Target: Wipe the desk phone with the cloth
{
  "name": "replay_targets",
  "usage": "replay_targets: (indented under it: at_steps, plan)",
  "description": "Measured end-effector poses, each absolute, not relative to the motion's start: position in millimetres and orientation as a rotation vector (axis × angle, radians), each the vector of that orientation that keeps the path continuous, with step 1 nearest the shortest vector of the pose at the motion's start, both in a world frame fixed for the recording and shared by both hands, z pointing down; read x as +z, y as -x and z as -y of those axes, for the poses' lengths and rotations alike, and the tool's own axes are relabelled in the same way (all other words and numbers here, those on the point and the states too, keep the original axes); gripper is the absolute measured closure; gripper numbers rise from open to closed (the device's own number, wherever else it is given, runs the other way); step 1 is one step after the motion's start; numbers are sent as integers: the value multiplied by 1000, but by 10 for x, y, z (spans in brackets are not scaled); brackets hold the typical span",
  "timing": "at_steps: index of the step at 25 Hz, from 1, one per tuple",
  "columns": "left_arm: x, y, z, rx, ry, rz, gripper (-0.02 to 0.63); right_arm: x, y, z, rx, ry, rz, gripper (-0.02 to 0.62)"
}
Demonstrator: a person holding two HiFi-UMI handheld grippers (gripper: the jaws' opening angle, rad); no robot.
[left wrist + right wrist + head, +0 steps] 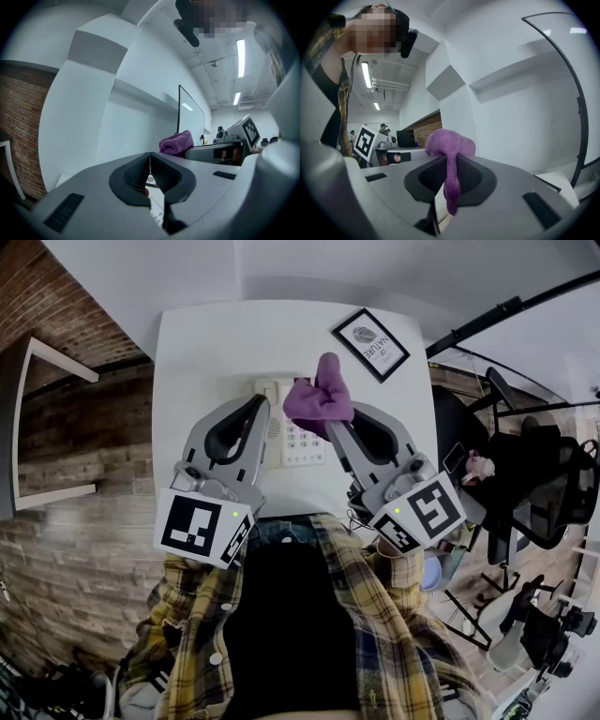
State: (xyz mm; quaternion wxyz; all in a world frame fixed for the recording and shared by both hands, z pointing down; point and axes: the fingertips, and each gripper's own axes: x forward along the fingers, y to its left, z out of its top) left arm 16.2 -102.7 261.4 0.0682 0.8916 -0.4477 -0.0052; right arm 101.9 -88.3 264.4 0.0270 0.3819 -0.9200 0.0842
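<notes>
The right hand-held gripper clamps the purple cloth, which bunches up past its jaw tips over the upper part of the desk phone. The left hand-held gripper has its jaws pressed together on nothing and sits at 9 o'clock of the cloth, over the phone's left side. A framed sign lies at 1 o'clock on the white table.

I see fuzzy, soft purple terry on the cloth. The desk phone is smooth off-white plastic; the table white, smooth, matt. The left gripper and right gripper are matt grey plastic with black ribbed pads. The brick wall is rough.
</notes>
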Motion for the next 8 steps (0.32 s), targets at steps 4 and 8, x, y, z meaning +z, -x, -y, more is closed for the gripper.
replay_targets:
  at_steps: [4,8]
  plan:
    - [2604,-162,1021,-17,-2686,1347,591,2628,-1026,875,256,-1185,2841,537]
    - [2592,-156,1029,-17,-2687,1347,589,2619,-1021,879,254,-1187,2840,537]
